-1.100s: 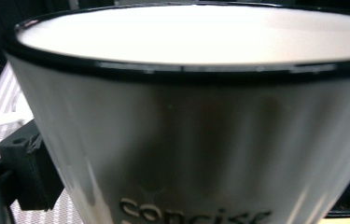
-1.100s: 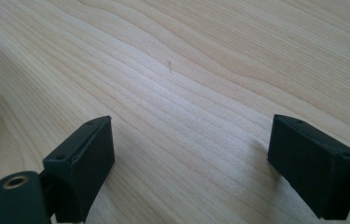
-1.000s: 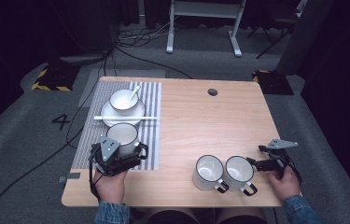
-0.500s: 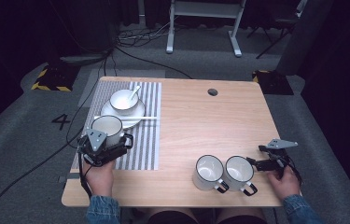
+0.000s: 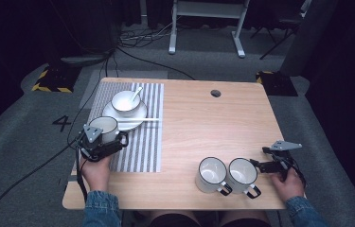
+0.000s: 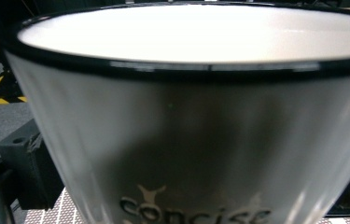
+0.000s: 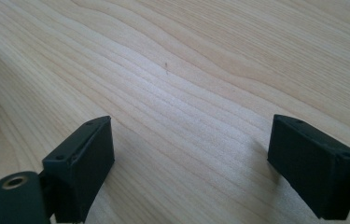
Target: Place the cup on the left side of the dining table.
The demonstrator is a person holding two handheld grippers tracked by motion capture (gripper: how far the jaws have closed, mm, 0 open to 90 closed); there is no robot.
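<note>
Now the left claw [image 5: 100, 142] holds a white mug [image 5: 105, 128] at the striped mat's [image 5: 139, 142] left edge, by the plate [image 5: 139, 116]. Two mugs [image 5: 226, 175] wait near the wide-open right claw [image 5: 260, 166].

Not much to read here tbh. The white mug [image 6: 200, 140] has dark lettering low on its side in the left gripper view, looks like "concise" or something close, with a little squiggly figure above it; the bottom of the word is cut off, so I'm not sure of the spelling. Other than that, a big "4" [image 5: 62, 123] is marked on the grey floor left of the table.
</note>
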